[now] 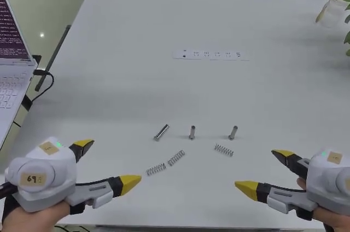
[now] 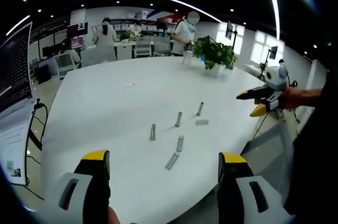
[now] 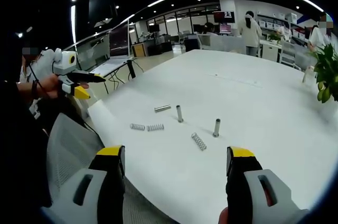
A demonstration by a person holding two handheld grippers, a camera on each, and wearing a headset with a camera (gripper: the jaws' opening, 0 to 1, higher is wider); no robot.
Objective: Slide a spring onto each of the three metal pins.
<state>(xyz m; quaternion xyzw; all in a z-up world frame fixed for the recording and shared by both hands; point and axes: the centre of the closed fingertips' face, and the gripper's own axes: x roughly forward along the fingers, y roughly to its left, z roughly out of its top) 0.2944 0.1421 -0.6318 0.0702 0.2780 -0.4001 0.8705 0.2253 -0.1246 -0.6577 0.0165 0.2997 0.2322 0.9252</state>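
Three short metal pins sit mid-table: the left pin (image 1: 161,132) lies on its side, while the middle pin (image 1: 192,132) and right pin (image 1: 232,133) stand upright. Three loose springs lie in front of them: one (image 1: 156,169), a second (image 1: 176,157) beside it, and a third (image 1: 223,150) near the right pin. My left gripper (image 1: 106,162) hovers open at the near left edge, holding nothing. My right gripper (image 1: 263,170) is open at the near right, also holding nothing. The right gripper view shows the lying pin (image 3: 162,108) and the third spring (image 3: 198,141).
A white power strip (image 1: 210,54) lies farther back on the white table (image 1: 109,68). A laptop (image 1: 11,51) stands off the left side with a cable (image 1: 46,81). A potted plant (image 1: 339,7) is at the far right. People stand in the background.
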